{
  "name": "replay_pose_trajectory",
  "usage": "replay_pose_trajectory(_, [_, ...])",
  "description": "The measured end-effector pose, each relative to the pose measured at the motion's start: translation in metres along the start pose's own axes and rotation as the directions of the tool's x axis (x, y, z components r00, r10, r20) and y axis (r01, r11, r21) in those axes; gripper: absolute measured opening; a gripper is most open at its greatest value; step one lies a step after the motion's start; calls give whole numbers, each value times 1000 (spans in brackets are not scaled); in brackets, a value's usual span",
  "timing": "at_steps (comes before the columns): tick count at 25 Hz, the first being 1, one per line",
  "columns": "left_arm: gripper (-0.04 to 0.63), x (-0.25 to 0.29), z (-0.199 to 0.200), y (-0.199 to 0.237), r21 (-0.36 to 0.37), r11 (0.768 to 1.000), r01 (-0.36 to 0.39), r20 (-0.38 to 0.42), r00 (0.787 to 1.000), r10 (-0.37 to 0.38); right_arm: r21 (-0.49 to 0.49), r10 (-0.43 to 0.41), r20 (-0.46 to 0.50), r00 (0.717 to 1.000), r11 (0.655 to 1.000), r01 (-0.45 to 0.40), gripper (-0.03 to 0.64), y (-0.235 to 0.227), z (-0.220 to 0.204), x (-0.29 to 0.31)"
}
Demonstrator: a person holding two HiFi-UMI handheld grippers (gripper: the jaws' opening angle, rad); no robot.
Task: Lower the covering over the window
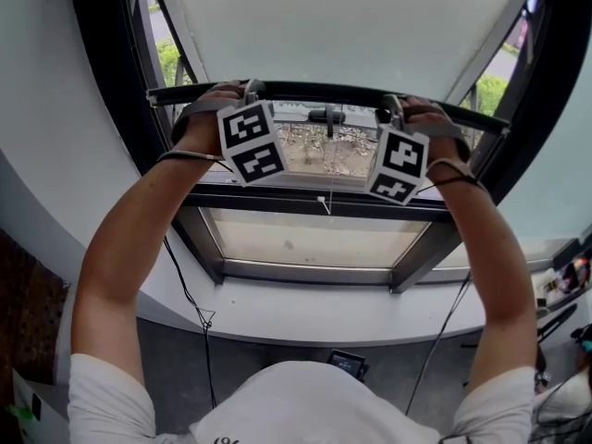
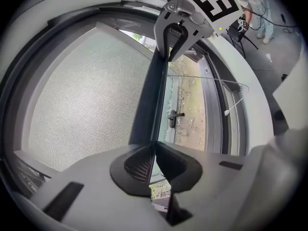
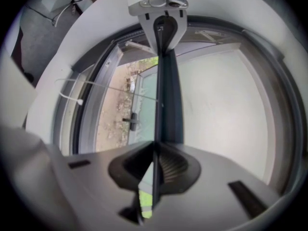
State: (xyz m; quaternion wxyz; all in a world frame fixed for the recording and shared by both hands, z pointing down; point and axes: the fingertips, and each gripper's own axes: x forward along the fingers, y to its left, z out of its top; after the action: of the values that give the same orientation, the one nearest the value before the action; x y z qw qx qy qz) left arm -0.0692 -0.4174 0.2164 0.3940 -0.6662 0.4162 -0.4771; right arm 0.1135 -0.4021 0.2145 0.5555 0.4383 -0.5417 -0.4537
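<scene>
A pale roller blind (image 1: 342, 17) covers the upper part of the window and ends in a dark bottom bar (image 1: 324, 92). My left gripper (image 1: 252, 91) is shut on the bar's left part, and my right gripper (image 1: 396, 104) is shut on its right part. In the left gripper view the bar (image 2: 149, 105) runs out from between the pinched jaws of the left gripper (image 2: 153, 150), with mesh fabric (image 2: 82, 95) on its left. The right gripper view shows the bar (image 3: 167, 100) clamped in the right gripper (image 3: 155, 153), beside the blind (image 3: 221, 105). Below the bar the glass is uncovered.
A window handle (image 1: 326, 117) sits on the frame just under the bar. A thin pull cord (image 1: 324, 202) hangs at the middle. The white sill (image 1: 305, 308) lies below, with a black cable (image 1: 190, 294) dangling over it and a small dark device (image 1: 347, 363) on the floor.
</scene>
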Motion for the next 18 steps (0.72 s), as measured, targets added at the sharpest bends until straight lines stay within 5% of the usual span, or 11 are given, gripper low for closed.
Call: replay_pose_trajectory(18, [37, 18, -16, -68, -11, 996, 85, -12, 996, -85, 18, 98, -4, 995, 995, -98, 55, 73, 2, 11])
